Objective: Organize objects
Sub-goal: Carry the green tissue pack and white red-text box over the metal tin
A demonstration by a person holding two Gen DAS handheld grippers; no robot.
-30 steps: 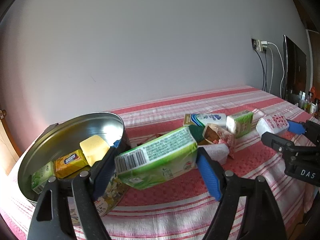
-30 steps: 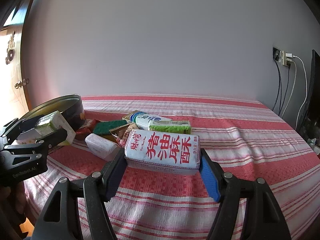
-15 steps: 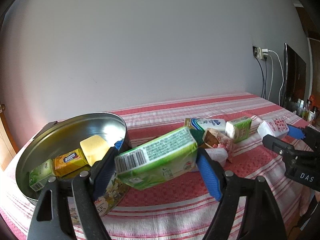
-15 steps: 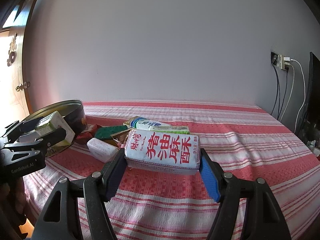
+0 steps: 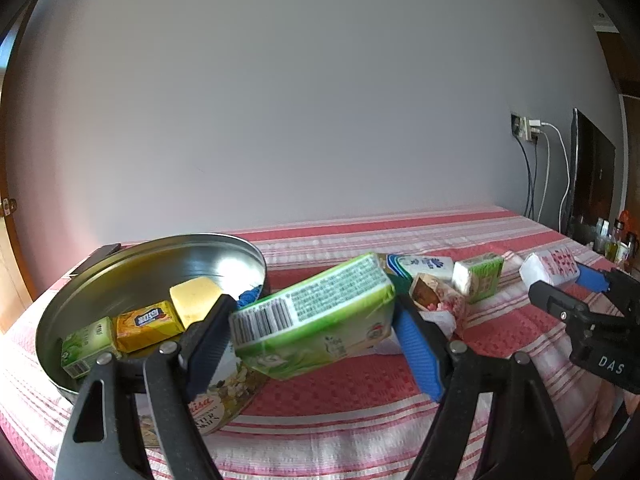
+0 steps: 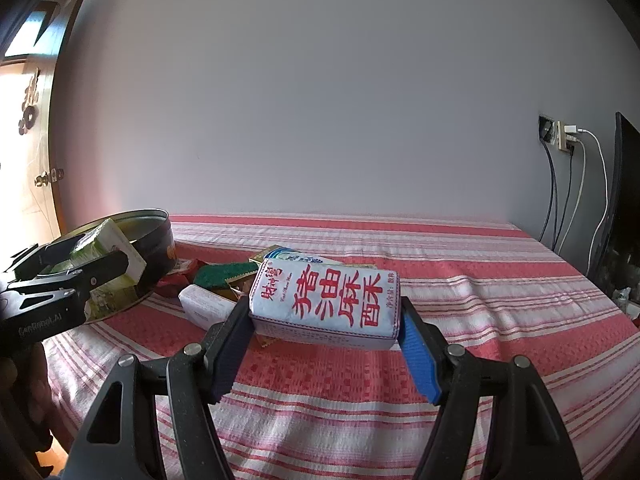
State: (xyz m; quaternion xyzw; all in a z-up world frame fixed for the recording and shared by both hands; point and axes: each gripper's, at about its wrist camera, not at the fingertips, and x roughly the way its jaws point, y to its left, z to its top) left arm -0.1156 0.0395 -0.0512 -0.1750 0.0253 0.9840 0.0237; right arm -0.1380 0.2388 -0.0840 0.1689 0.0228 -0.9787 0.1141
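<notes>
My left gripper [image 5: 316, 320] is shut on a green packet [image 5: 316, 316] with a barcode, held tilted just right of a round metal tin [image 5: 100, 280]. The tin holds a yellow block [image 5: 196, 300], an orange packet [image 5: 146, 322] and a small green box [image 5: 86, 344]. My right gripper [image 6: 326, 324] is shut on a white packet with red Chinese characters [image 6: 326, 304], held above the striped cloth. That packet also shows at the right of the left wrist view [image 5: 550, 266].
A pile of loose packets lies on the red-striped tablecloth [image 6: 480, 280]: a blue-white packet [image 5: 424, 266], a green-white box [image 5: 480, 280], a floral packet [image 5: 436, 298], a white bar [image 6: 204, 306] and a dark green piece [image 6: 220, 274]. Cables and a wall socket [image 6: 560, 136] are at right.
Both grippers have risen slightly with their packets still held. The right gripper's packet has tilted a little and the pile behind it sits lower and more hidden.
</notes>
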